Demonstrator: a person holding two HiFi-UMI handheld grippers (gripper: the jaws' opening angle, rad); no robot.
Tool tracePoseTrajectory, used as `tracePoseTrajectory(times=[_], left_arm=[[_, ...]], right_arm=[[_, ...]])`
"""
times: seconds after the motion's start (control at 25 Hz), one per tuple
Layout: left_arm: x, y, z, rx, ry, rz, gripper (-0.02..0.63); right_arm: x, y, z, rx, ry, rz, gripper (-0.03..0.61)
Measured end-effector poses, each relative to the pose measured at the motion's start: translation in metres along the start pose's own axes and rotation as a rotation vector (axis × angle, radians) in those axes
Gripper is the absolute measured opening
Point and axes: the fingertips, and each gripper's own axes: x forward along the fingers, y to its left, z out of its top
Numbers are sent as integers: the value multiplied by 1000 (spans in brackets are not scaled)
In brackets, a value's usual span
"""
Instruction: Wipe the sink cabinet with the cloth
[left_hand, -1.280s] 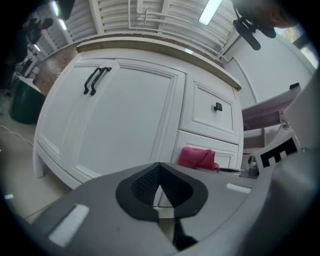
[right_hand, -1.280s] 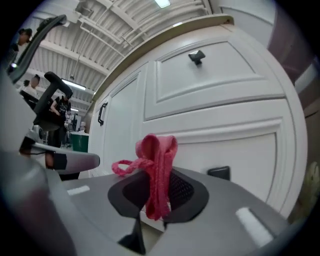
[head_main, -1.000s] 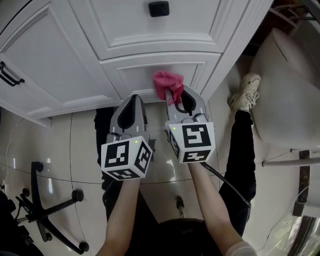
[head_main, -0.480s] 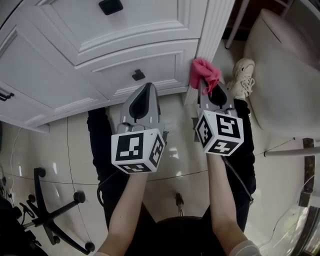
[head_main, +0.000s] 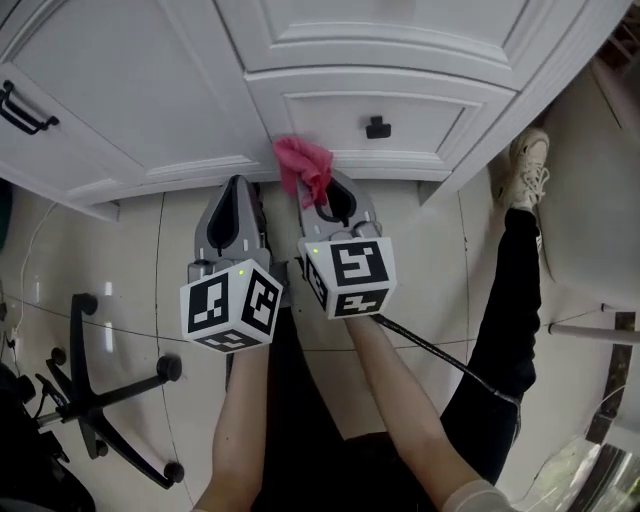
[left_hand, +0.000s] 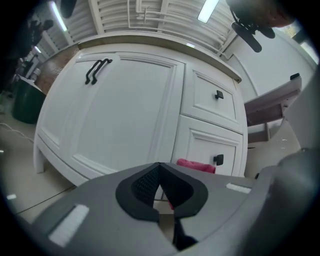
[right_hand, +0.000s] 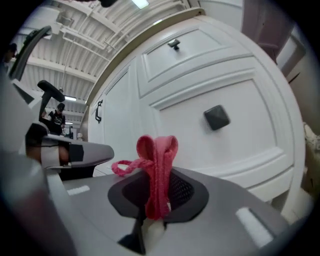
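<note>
Head view: the pink cloth (head_main: 303, 168) is bunched against the sink cabinet (head_main: 150, 90), at the lower left corner of the bottom drawer (head_main: 430, 118) and left of its black knob (head_main: 376, 128). The right gripper (head_main: 322, 192) has its jaws clamped on the cloth. Just beside it, the left gripper (head_main: 237, 185) has its jaws together, holding nothing, its tip near the cabinet's base.

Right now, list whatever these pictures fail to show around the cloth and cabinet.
- Whether the cloth touches the cabinet: in the head view, its own bunch covers the contact.
- The sink: the head view's top edge cuts it off, and both gripper views look up from below the countertop.
- Right claw tips: the cloth covers them.
- Far-left figures, right gripper view: too small.
</note>
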Motion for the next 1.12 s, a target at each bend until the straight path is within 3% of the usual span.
tracePoseTrajectory(times=[0.12,0.24,0.6,0.8,0.96,1.12], left_arm=[[-1,14,-11,-4,17,24,12],[7,4,-17,-13,23,-2,12],[38,-116,-45,-9,61,-176,13],[45,-189,-57,6,87,-277,12],[39,-214,-44,87,77,-311,12],[9,-206,-5,83,27,-265,13]], right_arm=[[22,18,-6,-67,18,59,58],[21,2,-6,-133,30,66,58],[-67,-160,11,-66,-4,-265,58],[-105,-221,18,-65,19,-374,58],[-116,-225,32,-68,20,-392,58],[-147,-186,68,-81,-31,-348,58]])
